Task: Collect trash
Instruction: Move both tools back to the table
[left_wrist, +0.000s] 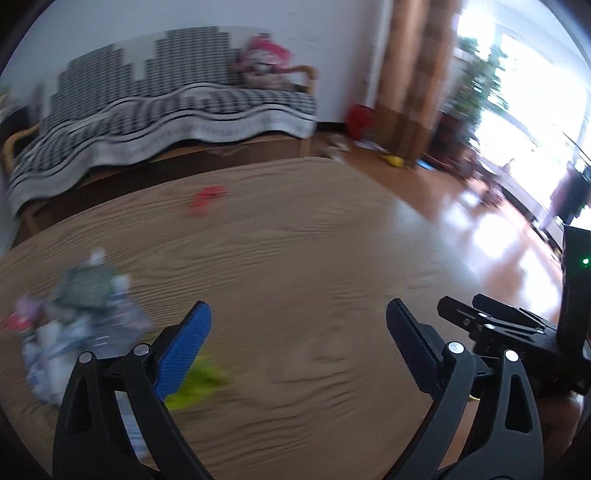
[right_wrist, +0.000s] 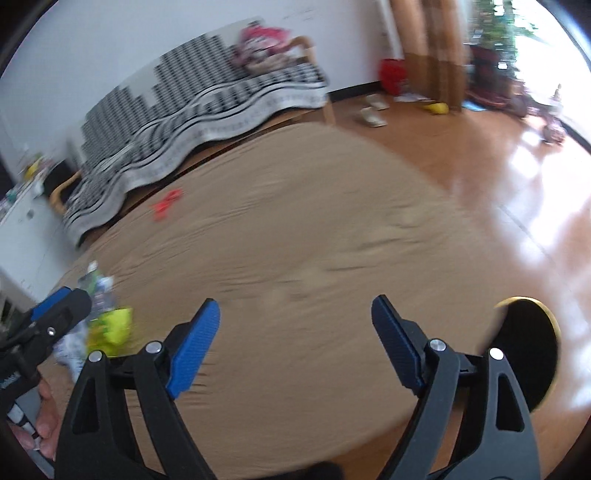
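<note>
Plainly spread wide: left gripper (left_wrist: 297, 319), blue pads far apart, nothing between them, nothing touched, only tan rug (left_wrist: 314, 258) beneath. Same for right gripper (right_wrist: 295, 314): jaws wide, empty, hanging over the rug.

No writing or brand legible anywhere (too blurred).

Lower left of the left wrist view: one heap of trash (left_wrist: 77, 321), whitish and grey wrappers, number impossible to count. Just right of it, partly behind the left finger, one yellow-green wrapper (left_wrist: 201, 387). Upper middle of the rug, well apart from the heap: one red scrap (left_wrist: 207, 199).

Right wrist view, lower left: same heap and yellow-green piece beside the other gripper; a hand (right_wrist: 44, 424) at the bottom left edge. Lower right: one round black bin (right_wrist: 532, 354), gold-rimmed, partly behind the right finger.

Behind, upper left: one sofa (left_wrist: 166, 107) under a checked throw.
</note>
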